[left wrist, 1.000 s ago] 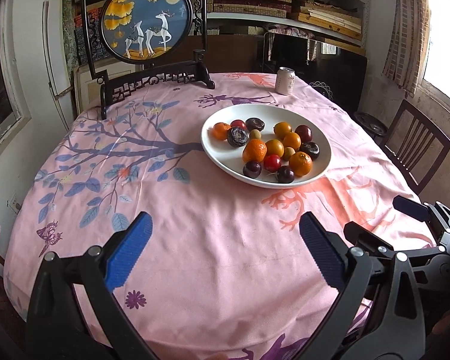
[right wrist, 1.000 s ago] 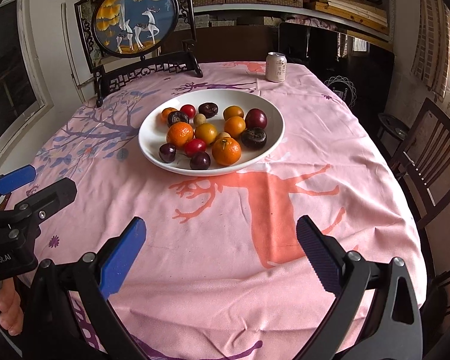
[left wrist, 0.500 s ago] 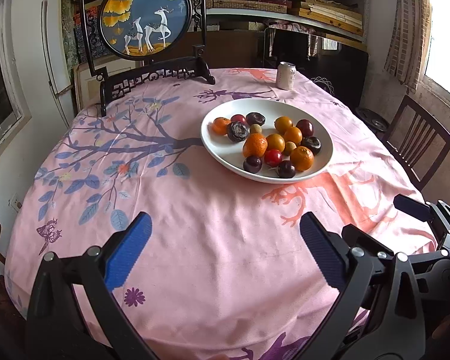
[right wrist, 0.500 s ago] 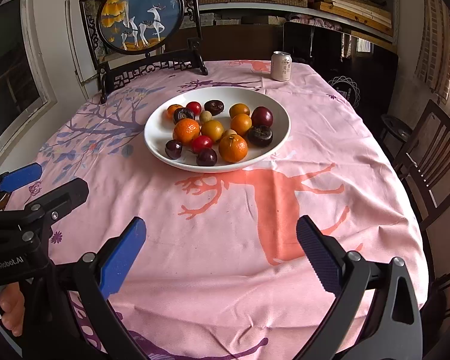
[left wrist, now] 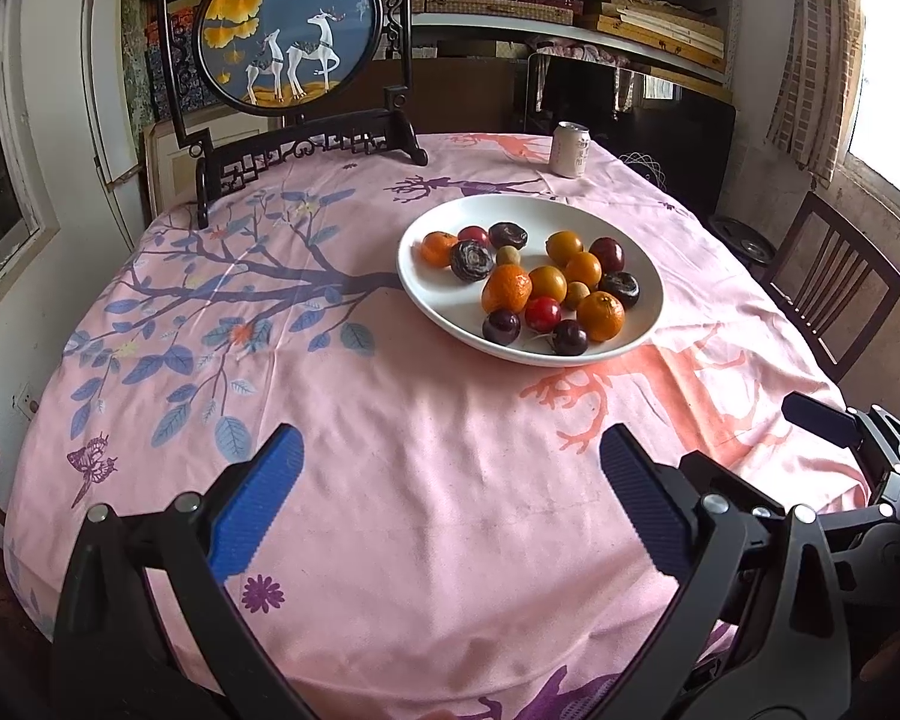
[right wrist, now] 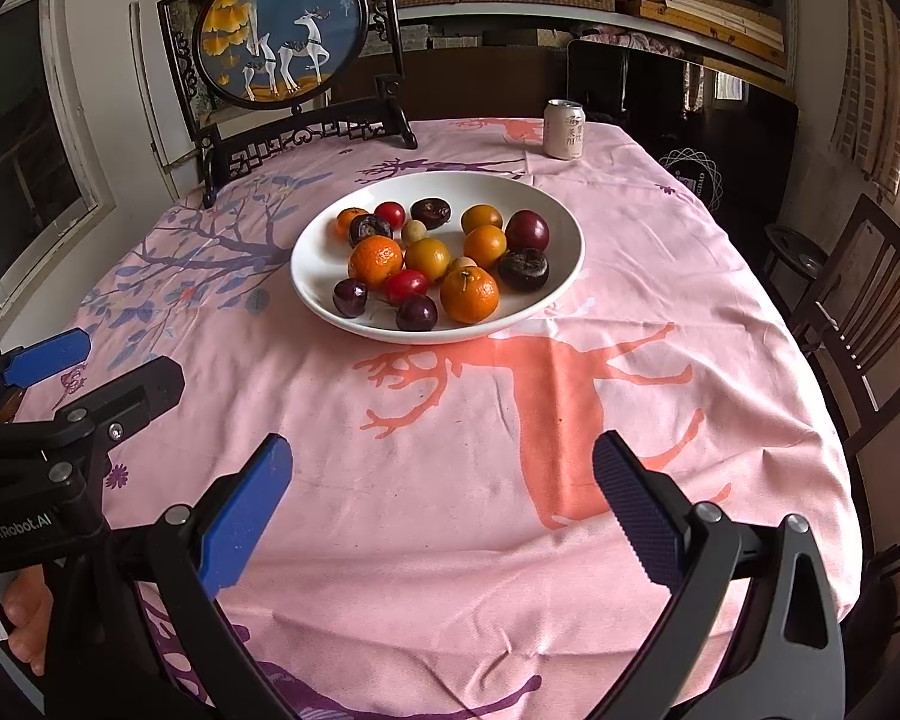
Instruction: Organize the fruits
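Note:
A white plate (left wrist: 438,312) (right wrist: 312,288) holds several fruits: oranges (left wrist: 506,288) (right wrist: 469,294), dark plums (left wrist: 501,326) (right wrist: 527,230), red ones (left wrist: 543,312) (right wrist: 406,284). It sits on a pink tablecloth past the table's middle. My left gripper (left wrist: 450,492) is open and empty above the near cloth. My right gripper (right wrist: 441,489) is open and empty, also near the front edge. Each gripper shows at the edge of the other's view.
A drink can (left wrist: 569,149) (right wrist: 564,129) stands at the far side. A round deer picture on a dark stand (left wrist: 288,30) (right wrist: 279,33) is at the far left. A wooden chair (left wrist: 834,288) (right wrist: 864,312) stands right of the table. Shelves line the back wall.
Both grippers have moved forward a little toward the plate; it looks nearer, mostly in the right wrist view. Both stay open and empty.

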